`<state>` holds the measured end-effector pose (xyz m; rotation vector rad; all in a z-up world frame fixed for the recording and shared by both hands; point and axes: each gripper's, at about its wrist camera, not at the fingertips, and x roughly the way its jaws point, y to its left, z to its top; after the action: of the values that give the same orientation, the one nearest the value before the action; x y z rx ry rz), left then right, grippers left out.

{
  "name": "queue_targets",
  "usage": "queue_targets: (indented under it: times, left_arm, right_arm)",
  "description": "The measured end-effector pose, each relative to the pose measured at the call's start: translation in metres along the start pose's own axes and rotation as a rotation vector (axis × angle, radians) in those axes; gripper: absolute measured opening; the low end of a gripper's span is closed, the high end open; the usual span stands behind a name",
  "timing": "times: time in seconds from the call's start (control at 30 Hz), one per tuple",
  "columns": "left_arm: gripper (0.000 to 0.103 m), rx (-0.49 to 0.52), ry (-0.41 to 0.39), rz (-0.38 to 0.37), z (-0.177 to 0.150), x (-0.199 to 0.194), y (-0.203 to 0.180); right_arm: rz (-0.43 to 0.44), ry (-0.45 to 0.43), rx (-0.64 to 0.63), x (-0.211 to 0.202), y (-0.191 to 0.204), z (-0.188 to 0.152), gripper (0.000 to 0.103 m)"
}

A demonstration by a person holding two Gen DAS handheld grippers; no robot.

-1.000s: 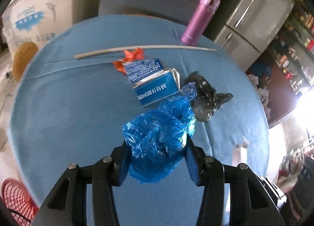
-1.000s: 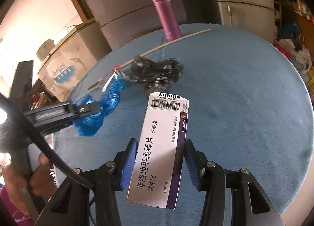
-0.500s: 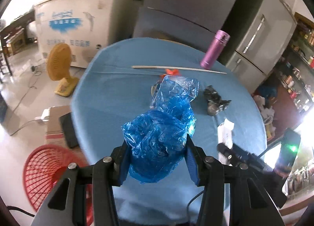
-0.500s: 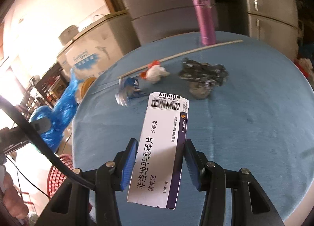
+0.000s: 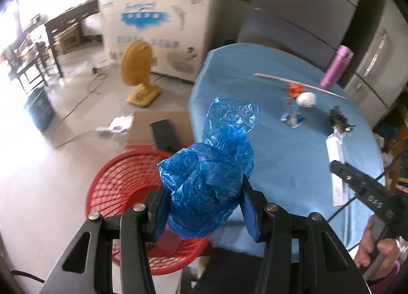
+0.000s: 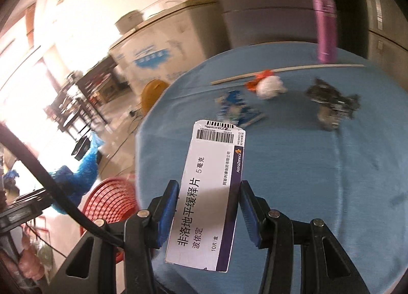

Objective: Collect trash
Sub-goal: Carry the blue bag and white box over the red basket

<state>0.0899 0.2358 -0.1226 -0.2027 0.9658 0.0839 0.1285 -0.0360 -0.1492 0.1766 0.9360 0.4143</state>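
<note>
My left gripper (image 5: pixel 204 207) is shut on a crumpled blue plastic bag (image 5: pixel 211 174) and holds it off the table's left edge, above a red mesh basket (image 5: pixel 119 181) on the floor. My right gripper (image 6: pixel 207 213) is shut on a white and purple medicine box (image 6: pixel 211 192) over the blue table (image 6: pixel 318 179). The bag (image 6: pixel 79 176) and the basket (image 6: pixel 112 202) also show in the right wrist view. On the table lie a blue carton (image 6: pixel 237 110), a white wad with an orange wrapper (image 6: pixel 267 85) and a black crumpled bag (image 6: pixel 331 102).
A pink bottle (image 6: pixel 325 28) and a long thin stick (image 6: pixel 285 71) are at the table's far side. A yellow fan (image 5: pixel 139 74), a white chest freezer (image 5: pixel 158 23), cables and a cardboard sheet (image 5: pixel 158 125) are on the floor to the left.
My left gripper has swung left off the table with the blue bag, to above the red basket. My right gripper has moved towards the table's left edge with the box.
</note>
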Motion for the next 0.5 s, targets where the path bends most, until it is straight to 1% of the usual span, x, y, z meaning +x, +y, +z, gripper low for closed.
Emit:
queue_targets:
  times: [0.2,0.3,0.5]
  left_arm:
    - [0.051,-0.073,0.030,0.095,-0.021,0.000,0.049]
    - [0.051,-0.084,0.041,0.135,-0.033,0.000,0.065]
    - [0.051,-0.099,0.073,0.167,-0.051,0.006,0.083]
  right_arm:
    - [0.107,0.037,-0.109,0.016,0.049,0.005,0.051]
    - [0.162,0.050,-0.152,0.022,0.073,0.006,0.051]
    - [0.253,0.098,-0.219,0.039,0.118,0.003,0.051]
